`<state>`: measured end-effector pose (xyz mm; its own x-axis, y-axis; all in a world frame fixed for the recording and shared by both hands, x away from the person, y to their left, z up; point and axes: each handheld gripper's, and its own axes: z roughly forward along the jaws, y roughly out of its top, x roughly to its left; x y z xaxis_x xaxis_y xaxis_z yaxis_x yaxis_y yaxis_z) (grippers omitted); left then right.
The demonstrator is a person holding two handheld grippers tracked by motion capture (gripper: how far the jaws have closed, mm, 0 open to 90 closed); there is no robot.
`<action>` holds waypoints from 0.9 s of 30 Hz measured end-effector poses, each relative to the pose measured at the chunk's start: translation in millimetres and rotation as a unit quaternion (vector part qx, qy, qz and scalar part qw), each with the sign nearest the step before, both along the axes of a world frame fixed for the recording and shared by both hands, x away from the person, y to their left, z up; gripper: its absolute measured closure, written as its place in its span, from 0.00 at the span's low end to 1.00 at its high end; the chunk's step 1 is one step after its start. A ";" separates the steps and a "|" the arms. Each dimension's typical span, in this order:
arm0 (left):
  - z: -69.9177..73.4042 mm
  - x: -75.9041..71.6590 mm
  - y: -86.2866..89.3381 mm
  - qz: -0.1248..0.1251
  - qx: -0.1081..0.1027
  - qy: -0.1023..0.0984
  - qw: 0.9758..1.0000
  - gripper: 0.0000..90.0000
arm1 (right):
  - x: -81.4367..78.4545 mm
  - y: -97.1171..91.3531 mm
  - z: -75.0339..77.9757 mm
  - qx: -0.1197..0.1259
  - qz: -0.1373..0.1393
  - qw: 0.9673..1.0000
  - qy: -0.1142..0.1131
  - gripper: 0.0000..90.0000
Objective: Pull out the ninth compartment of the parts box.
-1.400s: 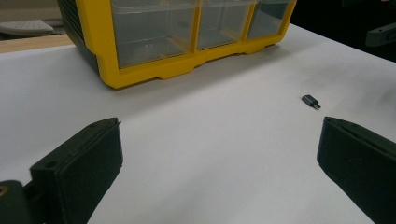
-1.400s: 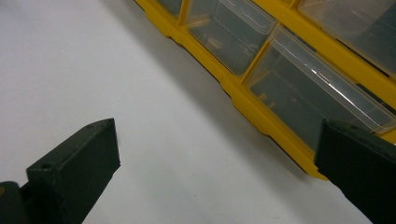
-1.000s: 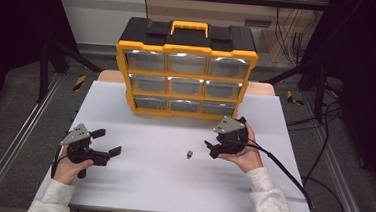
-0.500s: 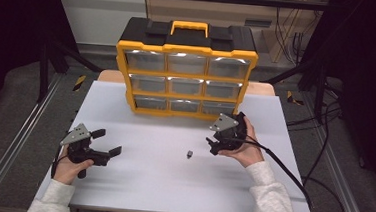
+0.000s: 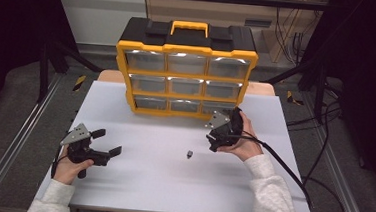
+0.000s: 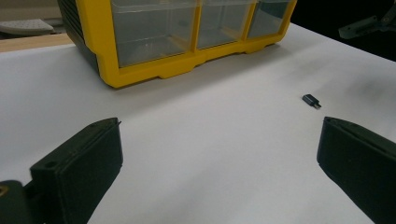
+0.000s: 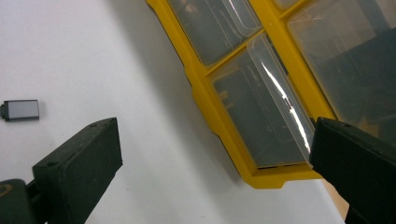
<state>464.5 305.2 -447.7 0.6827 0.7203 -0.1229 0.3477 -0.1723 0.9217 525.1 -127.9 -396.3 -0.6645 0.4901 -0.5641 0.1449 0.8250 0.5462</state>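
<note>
Holding nothing: we see both pairs of jaws spread wide with only air between them.
Left gripper: we find it low over the white table at the near left, gripped by the left hand, jaws pointing right.
Right gripper: we see it in the right hand, just in front of the organizer's lower right corner, its jaws framing the bottom right drawer in the right gripper view.
Small grey adapter: we see it lying flat on the table between the grippers, nearer the right one, touching neither.
Yellow-and-black drawer organizer: we see it standing upright at the table's far edge, clear drawers facing us.
</note>
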 end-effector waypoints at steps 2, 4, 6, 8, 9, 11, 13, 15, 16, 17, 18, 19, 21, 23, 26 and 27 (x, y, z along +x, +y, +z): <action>0.0 -0.1 -0.1 0.000 0.000 0.000 1.000 0.00 | 1.0 0.7 0.0 -0.007 0.001 1.000 -0.002 0.03; 0.0 0.0 -0.1 0.000 0.001 -0.001 1.000 0.00 | 2.4 1.5 -0.5 -0.014 0.001 1.000 -0.002 0.03; -0.1 0.0 -0.4 0.000 0.002 0.000 1.000 0.00 | 3.8 2.4 -1.1 -0.023 0.000 1.000 -0.004 0.03; -0.2 0.0 -0.6 0.000 0.002 -0.001 1.000 0.00 | 5.0 3.8 -1.4 -0.034 0.000 0.999 -0.004 0.03; -0.2 0.0 -0.5 -0.001 0.002 -0.001 1.000 0.00 | 5.6 4.8 -2.0 -0.039 0.001 0.999 -0.007 0.03; 0.1 -0.1 -0.2 0.000 0.001 -0.001 1.000 0.00 | 6.8 7.0 -2.5 -0.051 0.004 0.999 -0.009 0.03; 0.3 -0.2 0.1 0.001 0.001 -0.002 1.000 0.00 | 8.0 8.7 -3.2 -0.057 0.007 0.998 -0.011 0.03; 0.4 0.0 0.3 0.001 0.001 -0.002 1.000 0.00 | 9.6 10.0 -4.2 -0.065 0.010 0.998 -0.017 0.03; 0.3 0.0 0.2 0.001 0.001 -0.002 1.000 0.00 | 10.0 10.7 -4.9 -0.068 0.009 0.997 -0.017 0.03; 0.4 0.0 0.2 0.000 0.002 -0.002 1.000 0.00 | 10.2 11.4 -5.4 -0.073 0.006 0.997 -0.017 0.03; 0.4 -0.1 0.1 0.000 0.002 -0.001 1.000 0.00 | 11.1 11.8 -5.8 -0.077 0.008 0.997 -0.018 0.03; 0.3 -0.1 0.0 0.000 0.001 -0.001 1.000 0.00 | 11.6 12.3 -6.1 -0.082 0.009 0.996 -0.020 0.03; 0.4 -0.2 -0.1 0.000 0.001 -0.002 1.000 0.00 | 12.9 13.2 -6.5 -0.087 0.011 0.996 -0.023 0.03; 0.5 -0.2 0.1 0.001 0.001 -0.002 1.000 0.00 | 13.9 14.2 -6.7 -0.091 0.010 0.995 -0.026 0.03; 0.7 -0.2 0.2 0.001 0.001 -0.003 1.000 0.00 | 16.6 15.2 -7.4 -0.102 0.016 0.994 -0.035 0.02; 0.7 -0.3 0.2 0.001 0.001 -0.003 1.000 0.00 | 17.3 15.6 -7.4 -0.107 0.015 0.994 -0.034 0.02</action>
<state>464.2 305.4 -446.9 0.6823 0.7215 -0.1179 0.3431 -0.1737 0.9231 542.4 -112.3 -403.6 -0.6338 0.3336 -0.6979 0.0864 0.9271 0.3647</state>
